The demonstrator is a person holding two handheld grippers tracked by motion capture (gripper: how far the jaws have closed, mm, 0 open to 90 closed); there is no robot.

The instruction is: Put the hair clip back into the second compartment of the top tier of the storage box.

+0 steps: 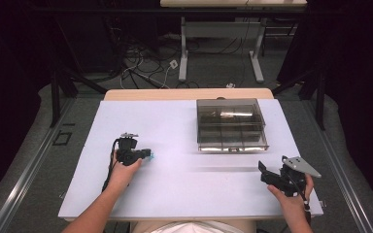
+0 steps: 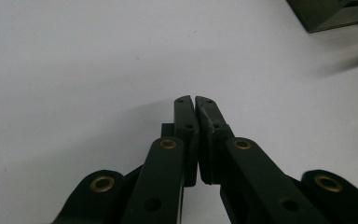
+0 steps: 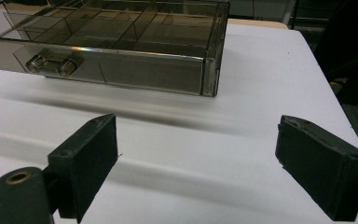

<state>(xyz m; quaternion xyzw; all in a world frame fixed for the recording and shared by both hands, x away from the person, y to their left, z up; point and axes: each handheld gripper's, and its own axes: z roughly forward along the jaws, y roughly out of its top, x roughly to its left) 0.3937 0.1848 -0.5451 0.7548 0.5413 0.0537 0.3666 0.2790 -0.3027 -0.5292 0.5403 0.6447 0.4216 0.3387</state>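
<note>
Jaws of left gripper (image 2: 195,100) closed, right gripper (image 3: 198,149) open, near unlabelled clear box (image 3: 121,51).

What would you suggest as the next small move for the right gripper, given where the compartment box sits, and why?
Probably ease the right gripper forward toward the handle on the front of the smoky clear box. Its jaws stand wide apart with only bare white table between them, and the box lies ahead, untouched. The left gripper is shut on nothing.

Left tool (image 2: 195,100), jaws pressed together over bare white table (image 2: 74,70); box corner (image 2: 324,14) top right.
</note>
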